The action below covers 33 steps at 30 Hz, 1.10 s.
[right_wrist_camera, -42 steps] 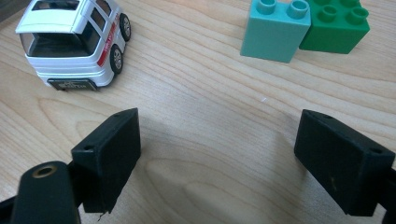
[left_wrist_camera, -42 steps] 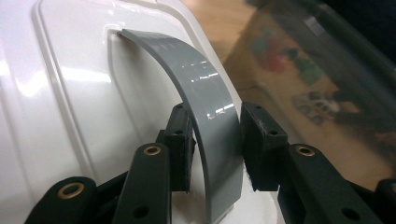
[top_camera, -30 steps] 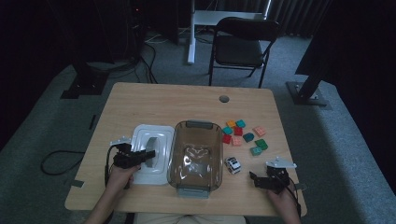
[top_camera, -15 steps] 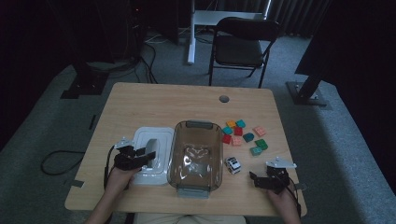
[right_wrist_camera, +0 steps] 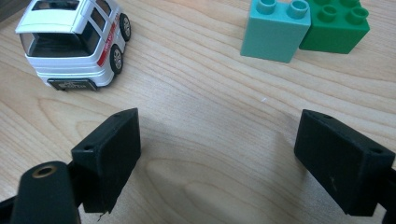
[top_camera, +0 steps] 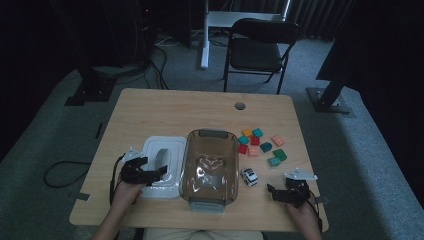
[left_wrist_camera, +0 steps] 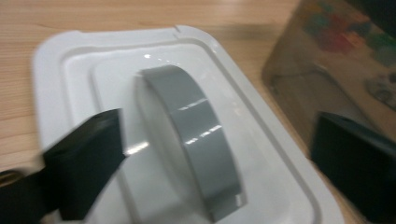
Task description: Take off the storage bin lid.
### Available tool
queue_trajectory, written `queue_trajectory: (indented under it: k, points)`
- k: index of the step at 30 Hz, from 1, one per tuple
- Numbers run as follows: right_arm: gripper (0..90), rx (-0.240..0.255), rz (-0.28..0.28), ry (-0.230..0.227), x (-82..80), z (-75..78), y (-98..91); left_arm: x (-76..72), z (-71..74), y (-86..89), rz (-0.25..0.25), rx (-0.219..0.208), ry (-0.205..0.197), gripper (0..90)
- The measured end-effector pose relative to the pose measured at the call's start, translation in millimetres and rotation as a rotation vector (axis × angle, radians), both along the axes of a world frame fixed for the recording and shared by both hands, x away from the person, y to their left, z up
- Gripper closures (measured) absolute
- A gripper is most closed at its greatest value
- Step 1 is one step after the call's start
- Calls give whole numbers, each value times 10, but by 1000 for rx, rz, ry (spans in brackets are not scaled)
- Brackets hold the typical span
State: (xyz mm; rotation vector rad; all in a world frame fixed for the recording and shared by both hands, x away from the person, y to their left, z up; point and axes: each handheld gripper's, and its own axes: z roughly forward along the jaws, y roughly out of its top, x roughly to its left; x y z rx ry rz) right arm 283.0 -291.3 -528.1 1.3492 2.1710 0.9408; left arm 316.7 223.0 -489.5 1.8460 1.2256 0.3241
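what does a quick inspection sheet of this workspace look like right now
surface: wooden table, level, small round port near the far edge.
job's things: white lid with grey handle flat on the table beside the clear container, which is uncovered.
clutter: toy car, cluster of coloured blocks right of the container.
grippers: left hand-held gripper over the lid, jaws just opened, apart on either side of the handle; right hand-held gripper open, nothing between its jaws.
cables: cable on the floor, left of the table.
surroundings: folding chair behind the table, carpet floor.
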Motion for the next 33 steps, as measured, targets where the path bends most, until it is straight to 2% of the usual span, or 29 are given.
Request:
queue_trajectory:
  k: [6,8,12,18,23,28,31,33]
  points:
    - [142,1,0,0,0,0,1,-62,-2,-129,-19,41,-12,4]
    - [142,1,-1,0,0,0,1,-84,-10,-183,-16,69,-23,4]
    - [142,1,-1,0,0,0,1,-109,-5,-273,-38,90,-22,4]
    - [142,1,-1,0,0,0,1,-143,-5,-450,-61,137,-51,4]
    - [141,0,0,0,0,0,0,-129,25,-548,-81,142,-59,3]
    - [142,1,0,0,0,0,0,-124,24,-616,-108,141,-45,4]
    - [142,1,0,0,0,0,0,-119,5,-640,-110,152,-43,4]
    - [142,1,0,0,0,0,0,-113,-9,-654,-114,144,-35,4]
